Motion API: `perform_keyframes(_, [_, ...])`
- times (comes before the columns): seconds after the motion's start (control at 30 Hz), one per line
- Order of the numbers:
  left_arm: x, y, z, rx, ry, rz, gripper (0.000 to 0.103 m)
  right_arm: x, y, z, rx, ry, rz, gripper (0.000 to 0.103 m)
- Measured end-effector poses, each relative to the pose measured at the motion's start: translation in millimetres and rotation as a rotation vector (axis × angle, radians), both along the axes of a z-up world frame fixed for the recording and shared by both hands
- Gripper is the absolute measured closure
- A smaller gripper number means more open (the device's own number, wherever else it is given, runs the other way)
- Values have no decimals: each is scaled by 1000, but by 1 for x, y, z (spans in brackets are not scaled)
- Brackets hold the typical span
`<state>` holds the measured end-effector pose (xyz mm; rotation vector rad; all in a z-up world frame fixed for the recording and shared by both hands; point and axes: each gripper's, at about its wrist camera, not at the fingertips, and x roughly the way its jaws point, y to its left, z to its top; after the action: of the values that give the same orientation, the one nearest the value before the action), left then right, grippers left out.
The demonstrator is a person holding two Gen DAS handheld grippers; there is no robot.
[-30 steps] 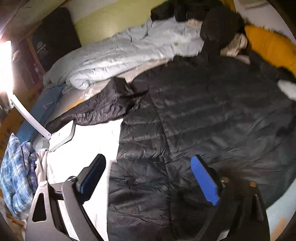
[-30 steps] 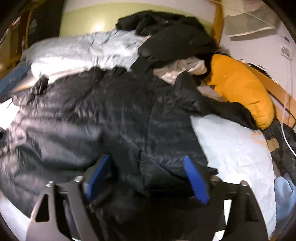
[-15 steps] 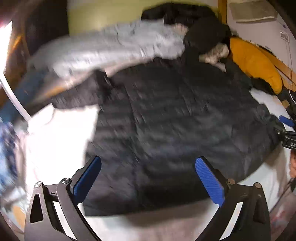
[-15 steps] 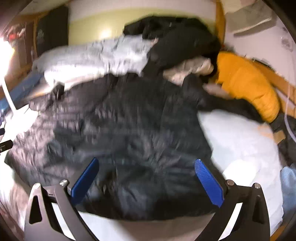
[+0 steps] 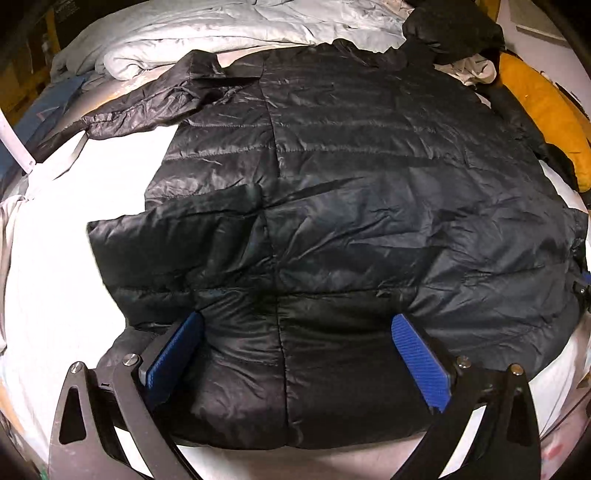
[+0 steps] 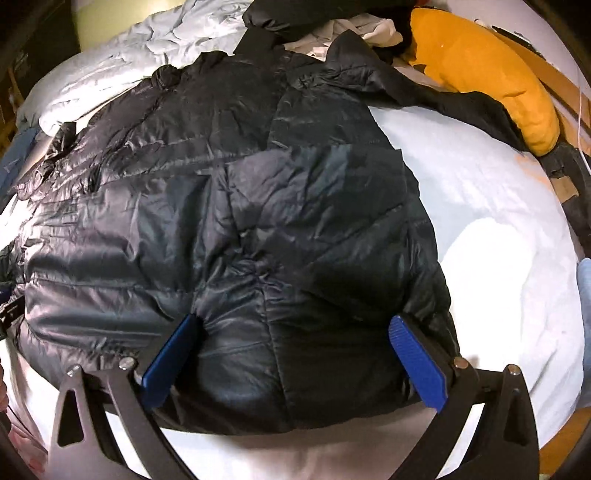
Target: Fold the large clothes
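A large black quilted puffer jacket [image 5: 332, 192] lies spread flat on the white bed sheet [image 5: 55, 258], hem toward me. Its left sleeve [image 5: 147, 107] stretches out to the far left. My left gripper [image 5: 295, 332] is open, its blue pads down on the jacket's hem near the left corner, fabric bulging between them. In the right wrist view the same jacket [image 6: 240, 203] fills the frame. My right gripper [image 6: 291, 332] is open, pads pressed onto the hem near the right corner. The right gripper's tip also shows in the left wrist view [image 5: 583, 284].
A crumpled pale grey duvet [image 5: 221, 33] lies at the head of the bed. A pile of dark clothes [image 5: 454, 26] and an orange pillow [image 6: 487, 70] sit at the far right. A white lamp arm [image 5: 14, 144] stands at the left.
Both grippers pulled back, then dropped down onto the jacket's near hem. The jacket now lies flatter and more spread out.
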<state>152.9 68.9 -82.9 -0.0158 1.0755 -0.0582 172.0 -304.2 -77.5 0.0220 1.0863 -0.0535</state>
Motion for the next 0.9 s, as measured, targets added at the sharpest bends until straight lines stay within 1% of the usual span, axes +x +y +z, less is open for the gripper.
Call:
perform_keyframes(0.07, [-2,-2,8,13,-23,-1,5,-2,-3,4,22,-15,-7,0])
perform_keyframes(0.13, [-7,2,23,13,-70,-3,6,-5,-8,13,18,-51,-16,0])
perform_keyframes(0.2, [-15,3,40,12,-122,-7,6,-9,-11,25,-35,-101,-24,0])
perform_keyframes(0.27, [-25,3,56,21,-184,-16,6,-17,-13,42,-91,-179,-24,0])
perform_keyframes(0.33, [-35,2,68,51,-229,-14,6,-22,-15,56,-64,-228,-16,0])
perform_keyframes(0.43, [-50,-3,82,63,-280,-31,6,-31,-18,71,0,-278,6,0])
perform_keyframes(0.5, [-61,-8,92,74,-320,-52,5,-37,-15,78,2,-311,22,0])
perform_keyframes(0.57, [-70,-15,97,101,-357,-78,5,-42,-10,81,-32,-342,38,0])
perform_keyframes(0.63, [-79,-23,101,142,-389,-109,5,-50,0,82,-121,-381,48,0])
perform_keyframes(0.67, [-82,-26,102,151,-398,-131,5,-53,8,81,-178,-400,65,0])
perform_keyframes(0.73, [-86,-32,103,148,-390,-171,4,-59,23,77,-247,-407,130,0])
perform_keyframes(0.8, [-90,-34,103,128,-375,-185,2,-63,32,75,-254,-399,190,0])
perform_keyframes(0.9, [-94,-36,96,105,-347,-189,1,-67,39,72,-229,-390,229,0])
